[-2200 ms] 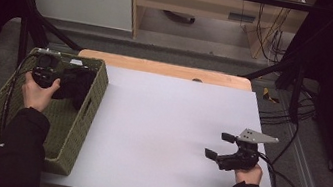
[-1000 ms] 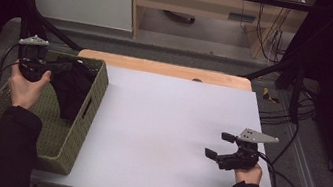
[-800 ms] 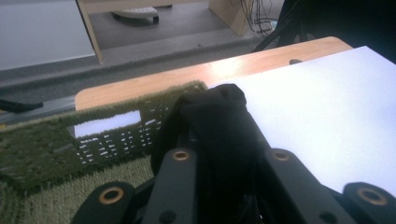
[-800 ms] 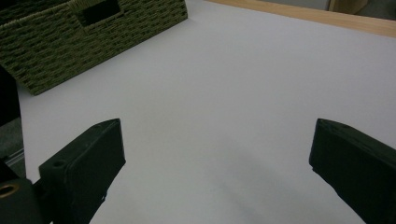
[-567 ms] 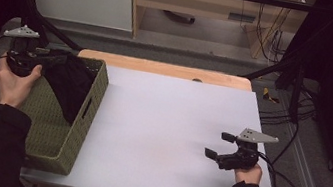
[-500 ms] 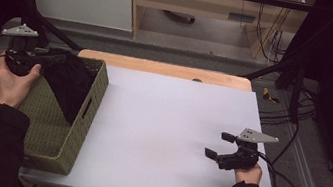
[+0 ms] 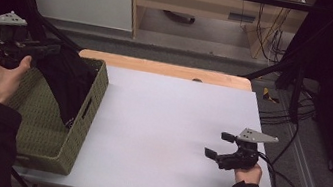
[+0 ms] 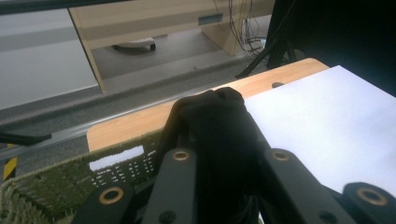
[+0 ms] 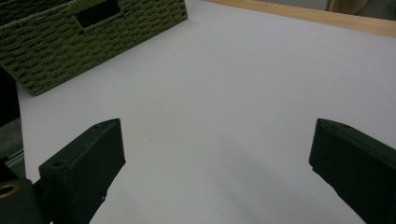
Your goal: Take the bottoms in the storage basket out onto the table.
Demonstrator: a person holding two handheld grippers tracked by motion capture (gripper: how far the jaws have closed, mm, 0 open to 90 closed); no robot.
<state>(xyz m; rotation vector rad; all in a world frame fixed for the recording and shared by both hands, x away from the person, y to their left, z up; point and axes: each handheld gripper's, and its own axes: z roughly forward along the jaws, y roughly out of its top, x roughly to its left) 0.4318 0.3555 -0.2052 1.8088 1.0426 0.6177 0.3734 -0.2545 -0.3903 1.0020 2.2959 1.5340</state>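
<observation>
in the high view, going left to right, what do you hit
left gripper clamped on the black cloth → green woven basket → white table top → right gripper, jaws open → cables on the floor

Black sleeves; black claws (image 7: 225, 146), grey three-cornered plates, trailing cables.

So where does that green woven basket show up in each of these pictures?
High view: the green woven basket sits at the table's left edge.
Left gripper view: its rim runs along the lower left.
Right gripper view: upper left.
Shared landmark: the white tabletop.
</observation>
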